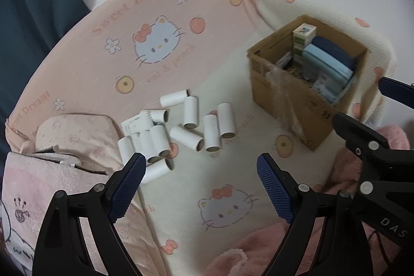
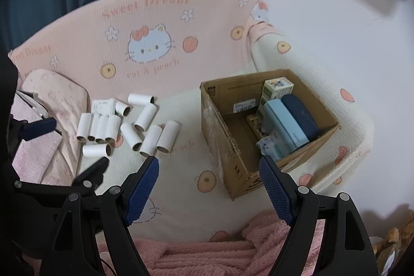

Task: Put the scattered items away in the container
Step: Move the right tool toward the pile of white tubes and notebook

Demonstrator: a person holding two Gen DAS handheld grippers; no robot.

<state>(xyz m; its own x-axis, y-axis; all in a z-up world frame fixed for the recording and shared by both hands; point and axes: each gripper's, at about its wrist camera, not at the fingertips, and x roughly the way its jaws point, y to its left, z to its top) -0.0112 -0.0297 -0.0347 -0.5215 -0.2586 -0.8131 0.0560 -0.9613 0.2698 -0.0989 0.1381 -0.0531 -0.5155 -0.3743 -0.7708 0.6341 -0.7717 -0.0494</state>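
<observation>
Both grippers, left (image 1: 199,183) and right (image 2: 209,183), gape empty. White paper tubes (image 2: 124,129) look light, crushable: pinch mid-body, gently, then cardboard box (image 2: 269,120).

Soft, even indoor light fills the room, with only faint shadows. Both views look slightly blurred and grainy. Their fisheye edges bend and darken.
</observation>
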